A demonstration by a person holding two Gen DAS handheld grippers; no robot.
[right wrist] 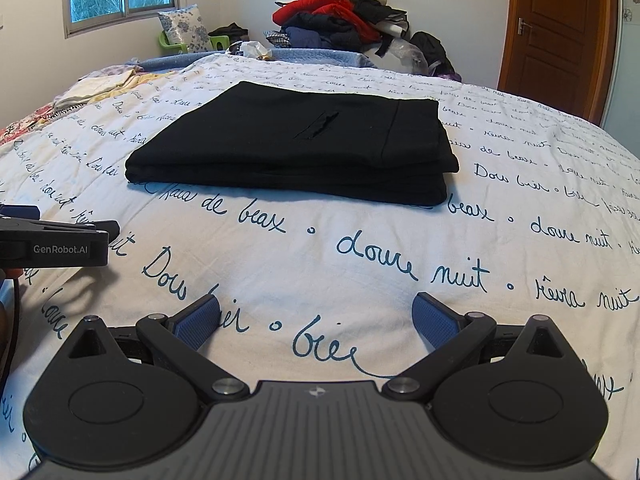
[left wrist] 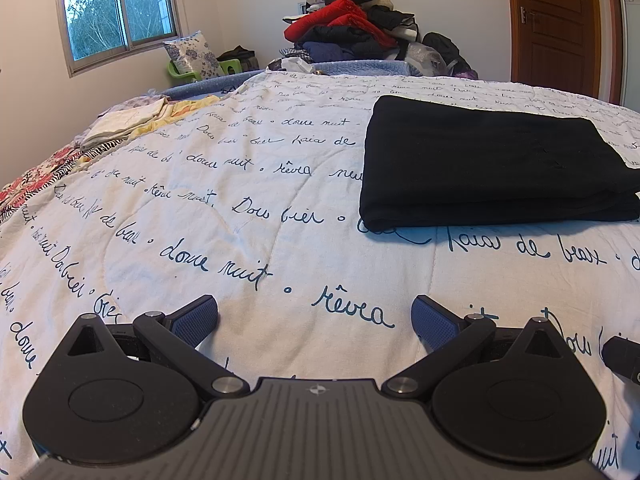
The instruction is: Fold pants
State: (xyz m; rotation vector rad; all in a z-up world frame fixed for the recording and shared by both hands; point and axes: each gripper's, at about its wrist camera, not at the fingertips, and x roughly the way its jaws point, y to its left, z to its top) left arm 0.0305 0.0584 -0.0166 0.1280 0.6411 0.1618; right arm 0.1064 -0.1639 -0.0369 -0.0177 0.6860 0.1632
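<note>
The pants (right wrist: 292,140) lie folded into a thick black rectangle on the quilt (right wrist: 360,264), several layers stacked with edges roughly squared. A slit pocket shows on the top layer in the right wrist view, and a seam runs across near the right end. In the left wrist view the same stack (left wrist: 492,168) sits ahead and to the right, flat on the bed.

Both grippers are well short of the pants and touch nothing. The left gripper (left wrist: 316,320) has its blue-padded fingers (left wrist: 196,320) spread wide apart, empty, above bare quilt. The right gripper (right wrist: 316,320) is likewise spread wide and empty, with its pads (right wrist: 436,324) over the printed script. The left gripper's body (right wrist: 56,244) shows at the left edge of the right wrist view, beside and level with the right one.

The quilt is white with dark blue cursive writing and covers most of the bed. At its far left corner lie pale and floral folded linens (left wrist: 124,124). Beyond the bed a heap of clothes (left wrist: 352,28), red and dark, rises against the wall. A window (left wrist: 116,8) is at the left, with a floral pillow (left wrist: 192,56) on a green stool below it. A brown wooden door (left wrist: 556,24) stands at the right.
</note>
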